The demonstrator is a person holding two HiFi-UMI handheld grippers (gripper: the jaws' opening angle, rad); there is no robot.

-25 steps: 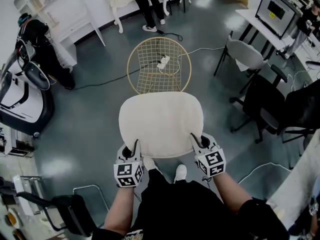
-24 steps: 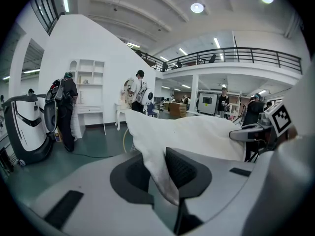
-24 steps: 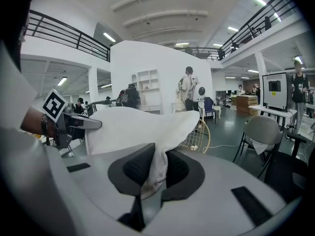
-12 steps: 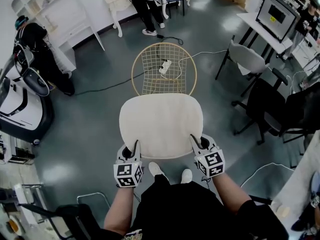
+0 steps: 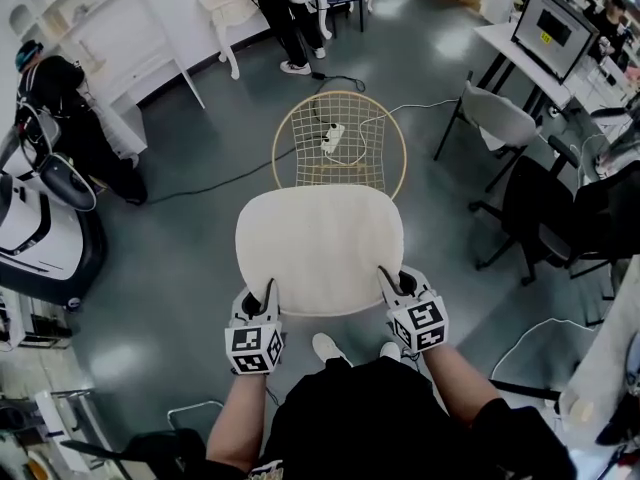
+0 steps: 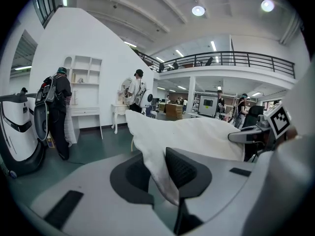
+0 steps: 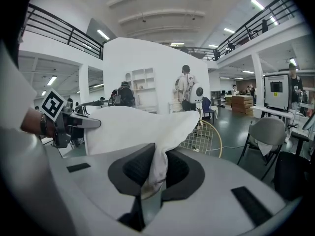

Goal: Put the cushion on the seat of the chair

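Note:
A cream cushion (image 5: 320,248) hangs flat in the air in front of me, held by its near edge at both corners. My left gripper (image 5: 266,297) is shut on the cushion's near left corner (image 6: 157,166). My right gripper (image 5: 392,283) is shut on the near right corner (image 7: 156,168). Beyond the cushion stands a gold wire chair (image 5: 340,143), its round seat partly hidden under the cushion's far edge. In the right gripper view the wire chair (image 7: 204,136) shows past the cloth.
A power strip and cables (image 5: 330,128) lie on the floor under the wire chair. A grey chair (image 5: 495,113) and black office chairs (image 5: 545,208) stand at the right, a white machine (image 5: 40,218) at the left. People (image 5: 285,13) stand at the back by white shelves (image 5: 120,28).
The cushion and both grippers have moved forward toward the wire chair, which now lies closer, its near rim under the cushion's far edge. Both grips are unchanged.

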